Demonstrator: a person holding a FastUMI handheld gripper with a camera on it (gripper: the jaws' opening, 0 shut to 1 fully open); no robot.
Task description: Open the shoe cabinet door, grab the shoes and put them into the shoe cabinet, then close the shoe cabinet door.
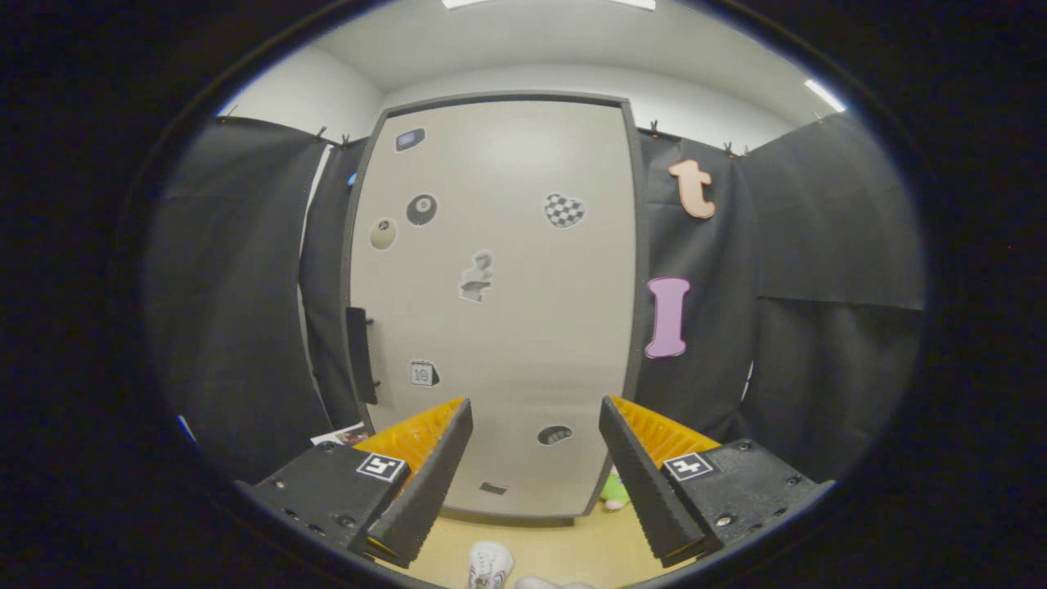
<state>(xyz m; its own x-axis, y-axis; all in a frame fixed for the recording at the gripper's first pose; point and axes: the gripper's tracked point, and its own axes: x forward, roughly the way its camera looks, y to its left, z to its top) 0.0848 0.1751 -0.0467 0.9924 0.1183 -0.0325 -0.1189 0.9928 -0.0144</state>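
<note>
shoe cabinet door [499, 327] stands shut directly ahead of my claw [536, 470], a tall pale panel in a dark frame, its long axis vertical, decorated with several small stickers. my claw is spread wide and holds nothing; the door surface shows in the open gap between the two fingers, beyond their tips and not touching them.

door handle [358, 353]: a dark vertical bar mounted on the left edge of the door, about mid height. it lies to the left of my left finger and higher than both fingertips. this is the relation the next move depends on, in my judgement: the claw points at the lower centre of the panel, so it must shift left and rise before it can close on the bar. the handle's long axis is vertical, so the fingers, now set left and right of each other, appear already suited to straddle it.

shoes [489, 566]: a white pair on the floor [572, 540], near, just below and between the fingers, closer to me than the cabinet. a small green object [613, 491] rests on the floor at the cabinet's lower right corner, partly behind the right finger.

task status, judged: door not yet opened, shoes not yet picked up.
</note>
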